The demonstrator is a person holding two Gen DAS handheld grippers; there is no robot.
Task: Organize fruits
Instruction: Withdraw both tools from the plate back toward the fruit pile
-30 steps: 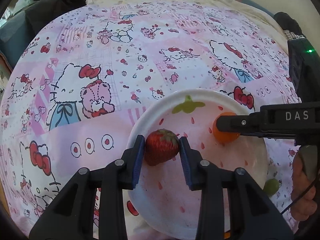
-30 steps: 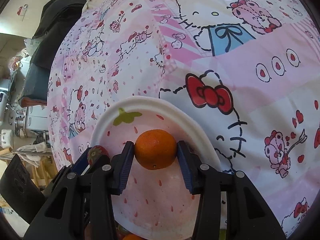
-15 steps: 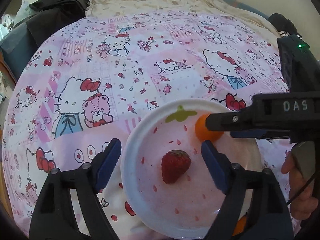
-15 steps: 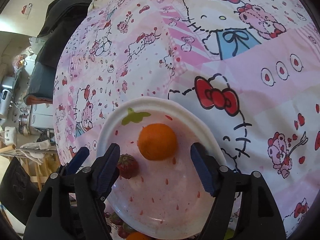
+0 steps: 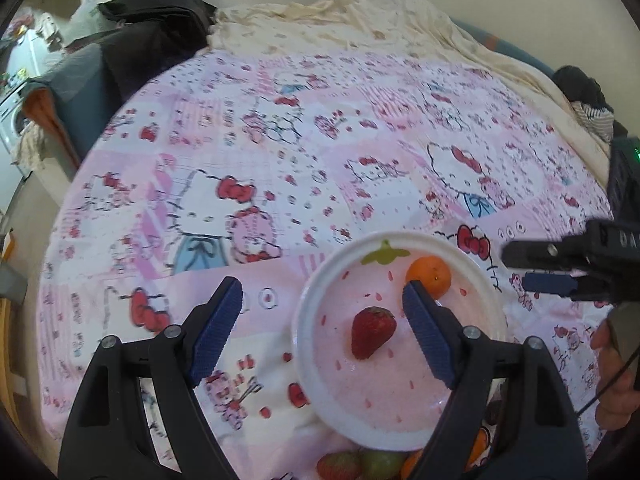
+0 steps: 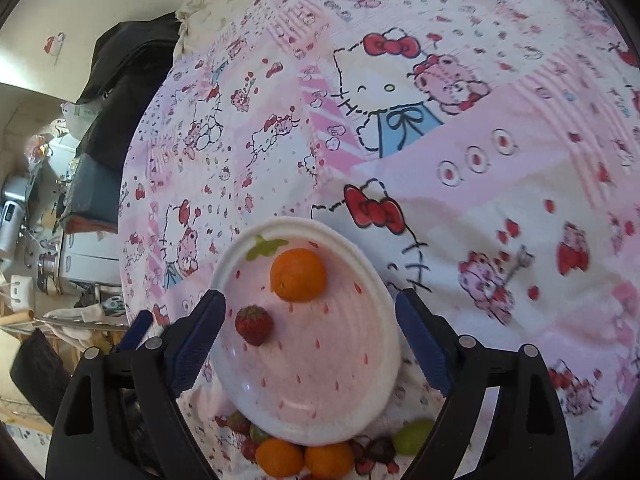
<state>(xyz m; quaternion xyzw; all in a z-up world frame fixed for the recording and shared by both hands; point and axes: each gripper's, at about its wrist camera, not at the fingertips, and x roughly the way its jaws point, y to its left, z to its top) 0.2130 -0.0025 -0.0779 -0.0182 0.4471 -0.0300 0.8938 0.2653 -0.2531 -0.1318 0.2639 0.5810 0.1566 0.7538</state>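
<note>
1. Left wrist: the left gripper (image 5: 322,312) stands wide and empty above the cloth (image 5: 240,160); the strawberry (image 5: 373,332) lies loose on the plate (image 5: 316,280).
2. Right wrist: the right gripper (image 6: 310,322), just spread wider, holds nothing; the orange (image 6: 298,275) rests on the plate (image 6: 384,280) beside the strawberry (image 6: 254,325).

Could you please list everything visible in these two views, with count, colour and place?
plate: one, white rim, pink inside, on the bedspread.
orange: one, orange, far side of the plate.
strawberry: one, red, on the plate, apart from the orange.
loose fruit: two oranges, a green grape and some berries, on the bedspread at the plate's near edge.
bedspread: one, pink cartoon-cat print.
dark clothing: heap at the bed's far left.
left tongs: black, blue pads, open, empty.
right tongs: same, open, empty.
hand: one, right edge.
</note>
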